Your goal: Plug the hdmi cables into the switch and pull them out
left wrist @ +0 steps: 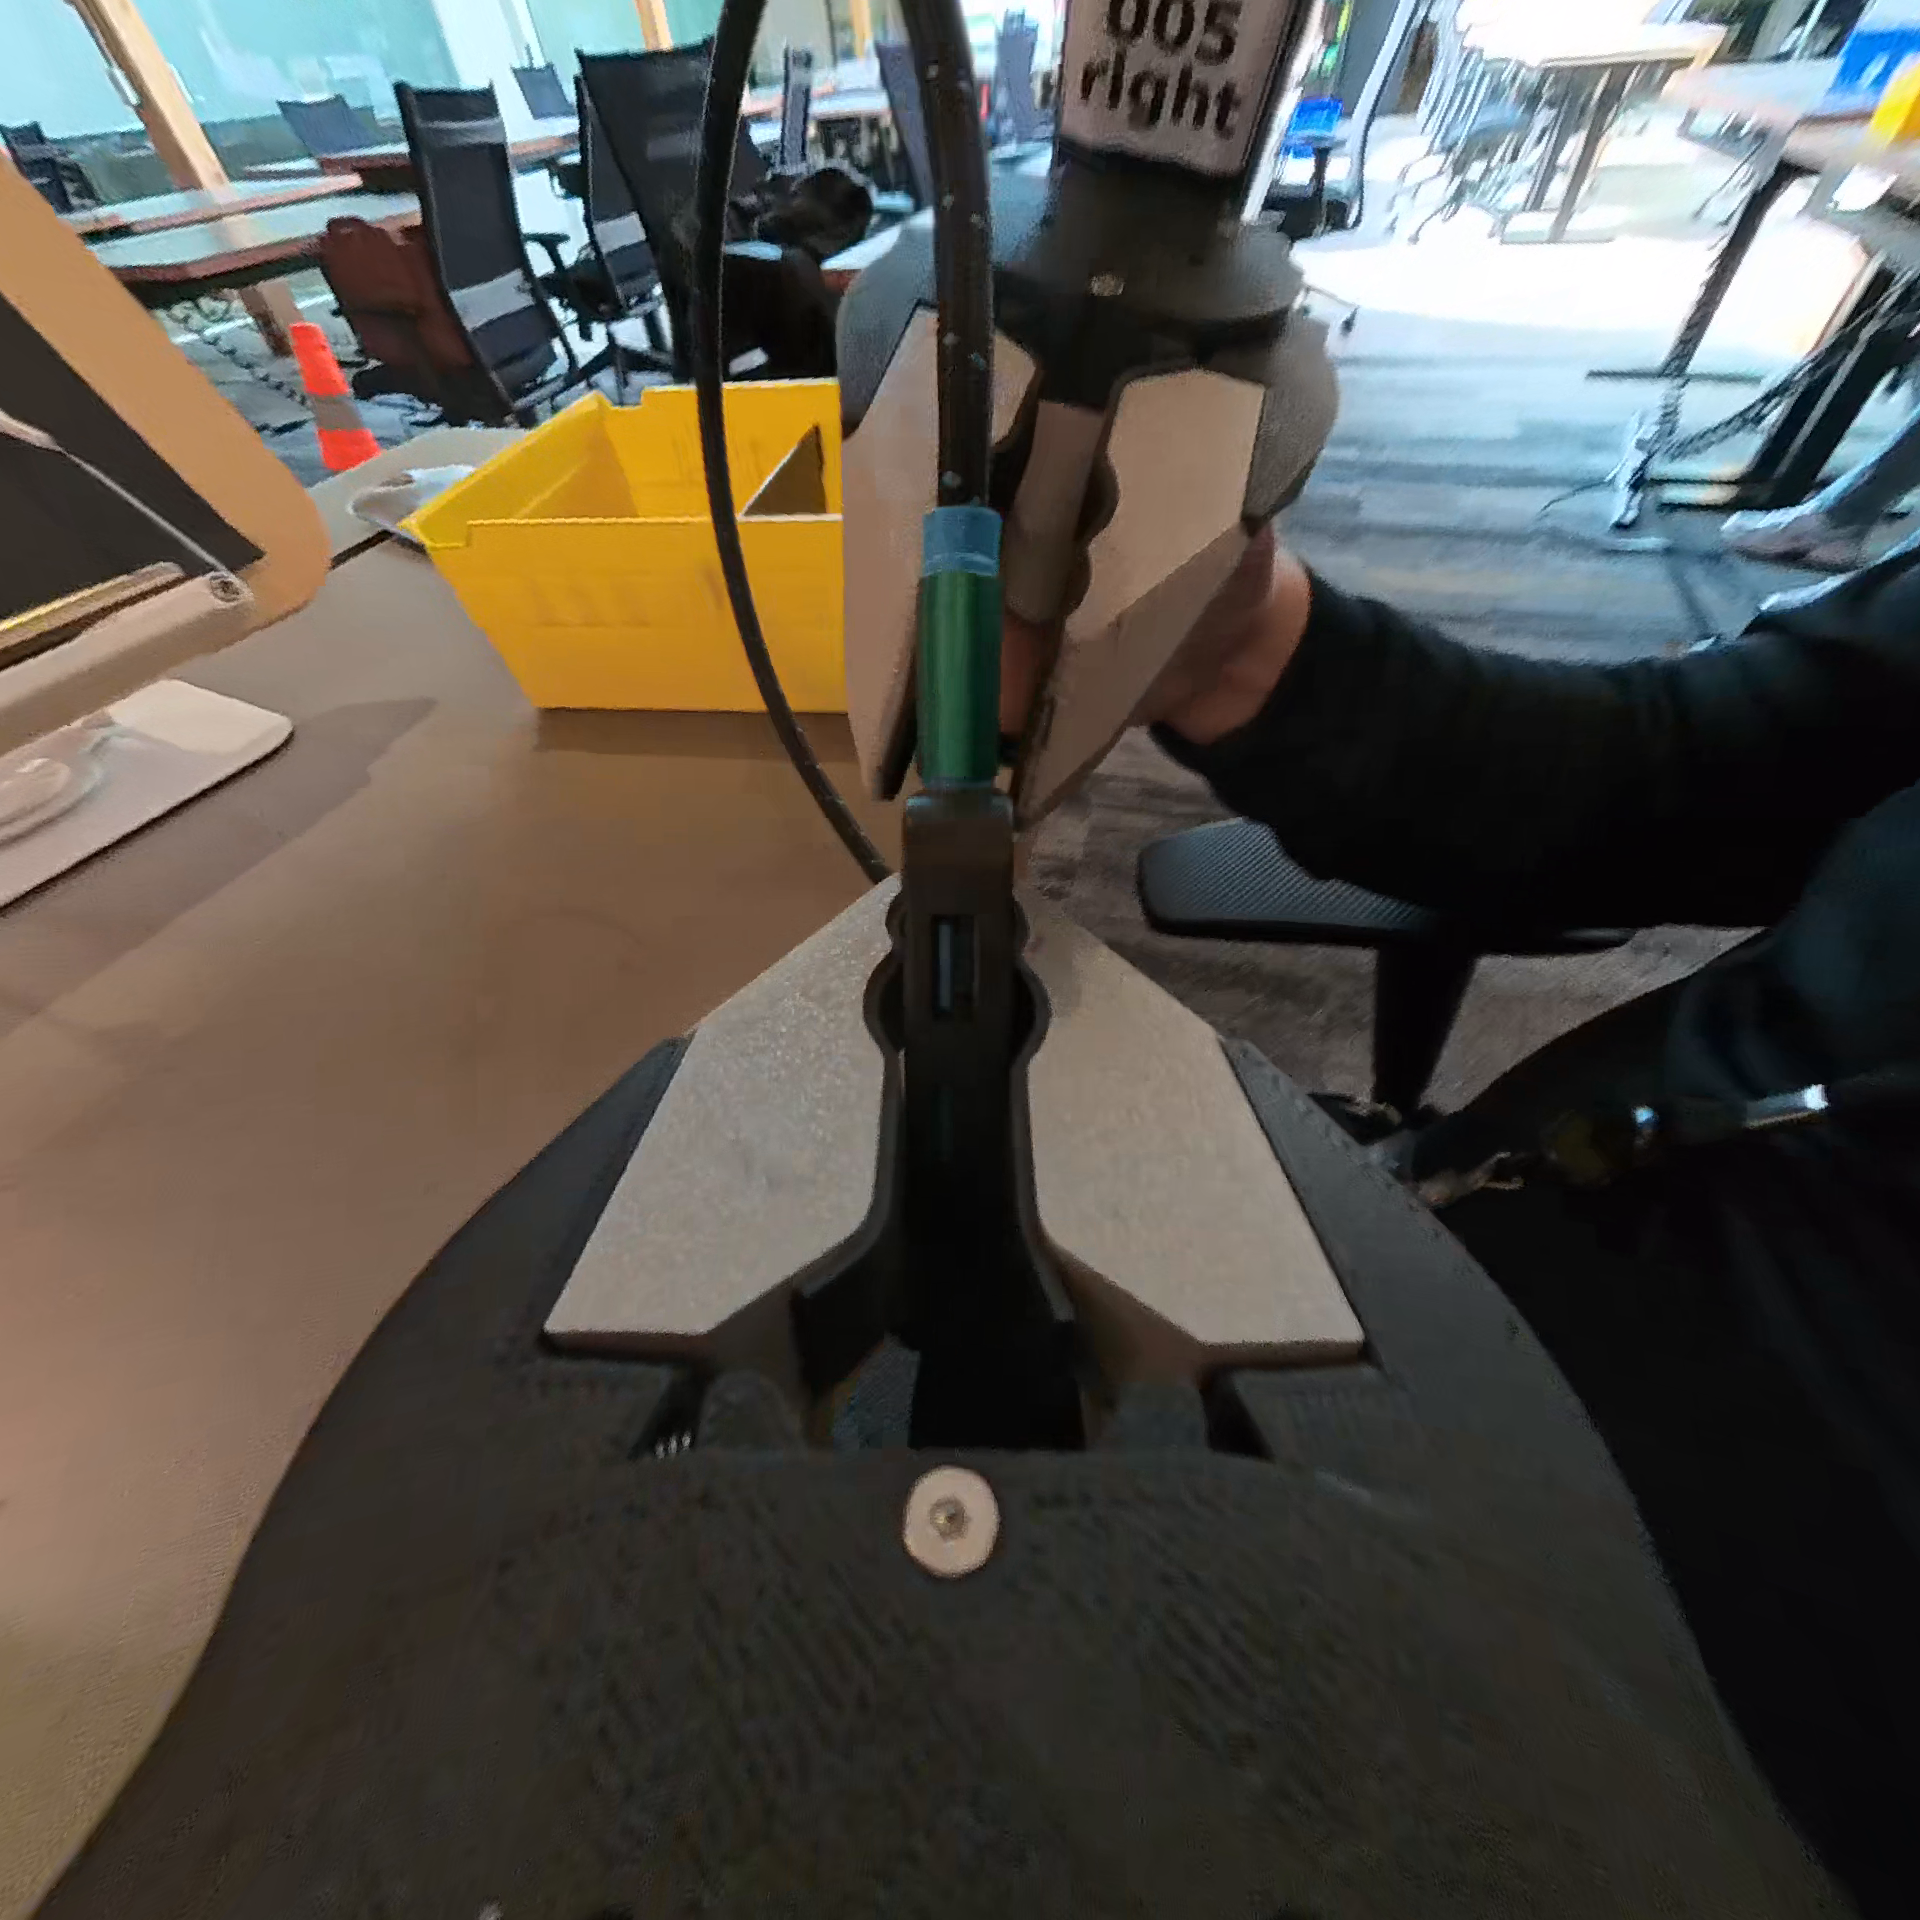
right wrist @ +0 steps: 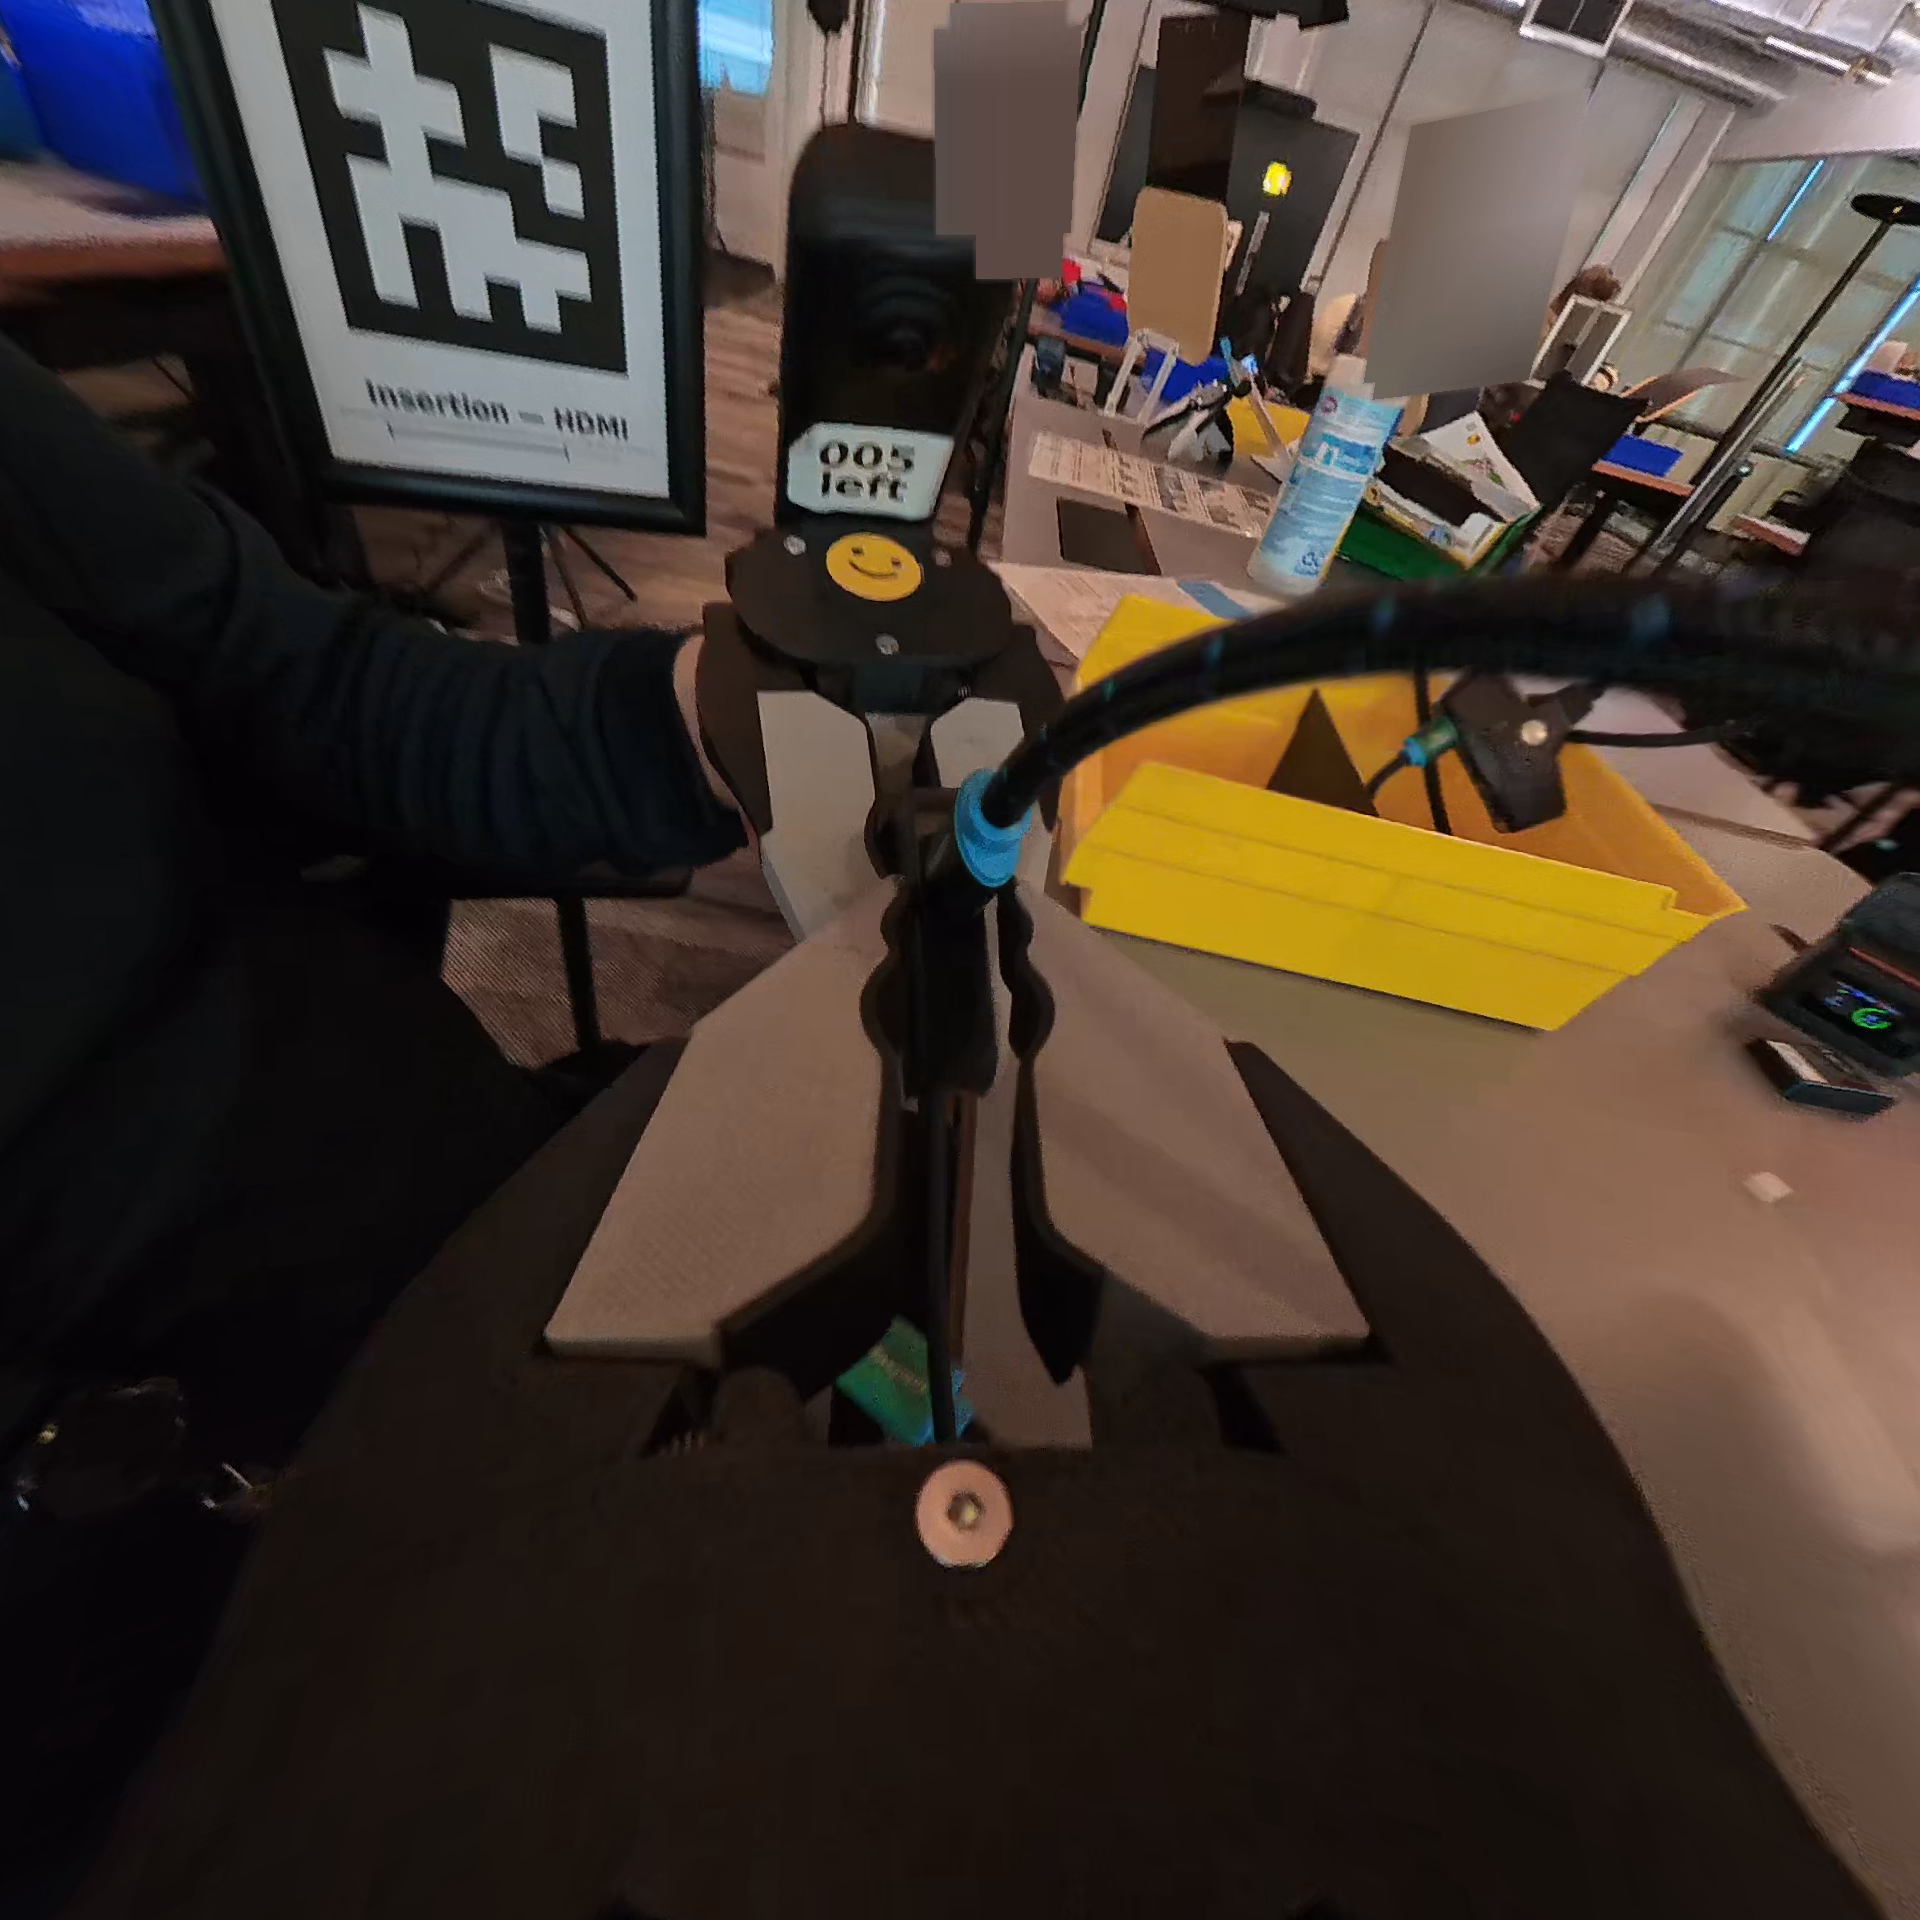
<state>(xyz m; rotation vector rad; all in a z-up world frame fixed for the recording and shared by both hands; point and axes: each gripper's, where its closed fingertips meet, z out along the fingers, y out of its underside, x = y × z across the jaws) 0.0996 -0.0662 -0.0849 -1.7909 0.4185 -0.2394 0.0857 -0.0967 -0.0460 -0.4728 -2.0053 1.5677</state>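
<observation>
One tan table (left wrist: 312, 1039), yellow bin (left wrist: 623, 582), office chairs (left wrist: 488, 260) behind.

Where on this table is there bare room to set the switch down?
Bare tabletop lies between the monitor stand and the yellow bin, and also between the bin's front and the small black device. The middle is crowded with both grippers.

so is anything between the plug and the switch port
Nothing visible. The green plug, held by the right gripper, meets the end of the black switch, held by the left gripper. The seam itself is too dark to judge.
</observation>
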